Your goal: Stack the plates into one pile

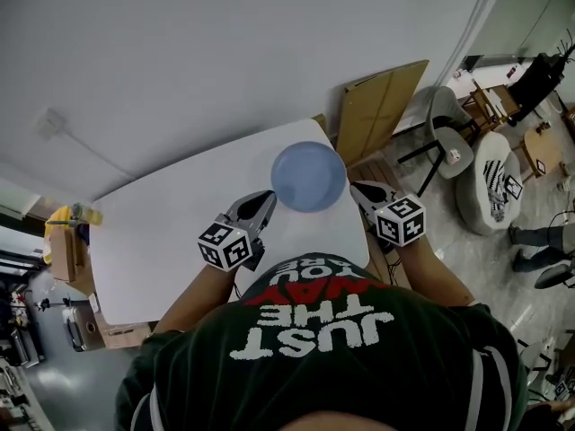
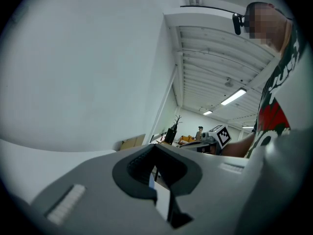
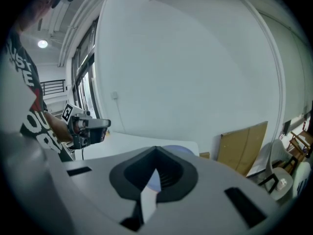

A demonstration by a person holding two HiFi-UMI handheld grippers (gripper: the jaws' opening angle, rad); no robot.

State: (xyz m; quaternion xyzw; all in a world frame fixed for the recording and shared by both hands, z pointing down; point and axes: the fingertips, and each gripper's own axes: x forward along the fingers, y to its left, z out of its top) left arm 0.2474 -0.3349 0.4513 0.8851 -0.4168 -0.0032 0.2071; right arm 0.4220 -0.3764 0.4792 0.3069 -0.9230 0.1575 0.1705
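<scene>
On the white worktop [image 1: 180, 232], a pale blue plate [image 1: 308, 176] lies flat toward the right-hand edge; whether others lie beneath it cannot be told. Just left of the plate, the left tool [image 1: 262, 203] is held close to the rim, its jaws pressed together with nothing between them. Just right of the plate, the right tool [image 1: 361, 190] is likewise closed and empty. Beyond the plate to the right, a cardboard sheet [image 1: 382, 106] leans against the wall, with a grey chair [image 1: 445, 119] beside it.
</scene>
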